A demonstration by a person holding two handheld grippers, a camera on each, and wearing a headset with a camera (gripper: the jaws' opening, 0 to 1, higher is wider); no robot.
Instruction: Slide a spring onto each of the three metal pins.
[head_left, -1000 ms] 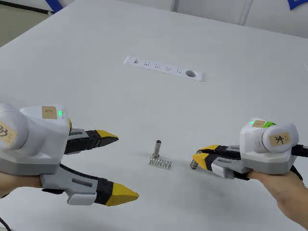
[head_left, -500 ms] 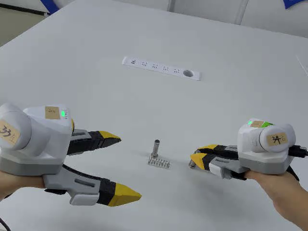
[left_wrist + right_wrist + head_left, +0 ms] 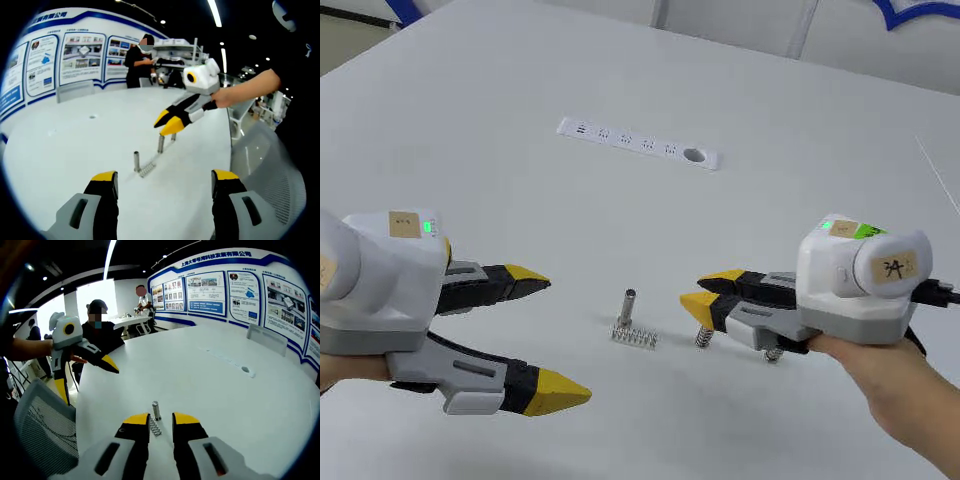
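Nearest the person in the head view, the left tool (image 3: 545,335) hangs low on the left, its yellow-tipped jaws spread wide with nothing between them. The right tool (image 3: 710,292) is across from it, its jaws a narrow gap apart and likewise holding nothing. Between the two, a bare pin (image 3: 627,305) stands upright on the white counter (image 3: 470,130). A loose spring (image 3: 634,337) lies flat just beside its foot; whether they touch I cannot tell. Just under the right tool's tips stands the first sprung pin (image 3: 702,338), coils around its shaft, and the second sprung pin (image 3: 773,352) stands partly hidden beneath that tool's body. The left gripper view lines these up in depth: loose spring and bare pin near, the two coil-wrapped pins beyond, below the right tool's tips and apart from them. The right gripper view looks through its own narrow gap at the bare pin, the loose spring lying on the near side of it, and the left tool raised off to the left. Farther along the counter lies a white power strip (image 3: 635,142). The gripper views add the room: a grey mesh chair (image 3: 40,430) at the counter's edge, blue-edged display panels (image 3: 210,285) on the wall, people (image 3: 102,337) beyond the counter, and long ceiling lights (image 3: 215,12).
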